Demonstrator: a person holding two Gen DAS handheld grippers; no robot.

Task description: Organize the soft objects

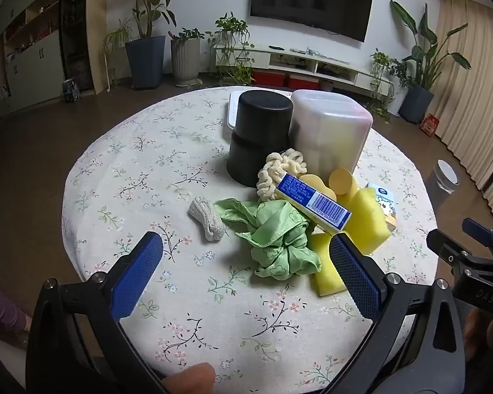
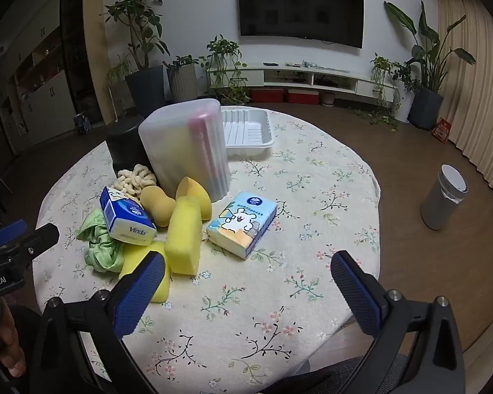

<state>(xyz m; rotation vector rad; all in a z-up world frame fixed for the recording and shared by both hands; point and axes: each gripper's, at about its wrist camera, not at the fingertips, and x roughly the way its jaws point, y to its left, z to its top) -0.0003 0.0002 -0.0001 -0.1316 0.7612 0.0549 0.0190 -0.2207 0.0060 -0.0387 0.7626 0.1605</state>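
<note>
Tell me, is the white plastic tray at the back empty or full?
Empty: the white tray shows only its bare ribbed bottom in the right wrist view.

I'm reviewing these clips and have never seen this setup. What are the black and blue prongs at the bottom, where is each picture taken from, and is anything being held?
A person holds a hand tool with two-finger tongs in each hand; a camera on each looks forward between its fingers. The left tongs and right tongs both stand open, holding nothing. On the round floral tablecloth lie yellow sponges, a green cloth, a blue tissue pack, a cartoon tissue pack, a cream scrunchie and a grey knit piece. Behind stand a black container, a translucent container and a white tray.
</note>
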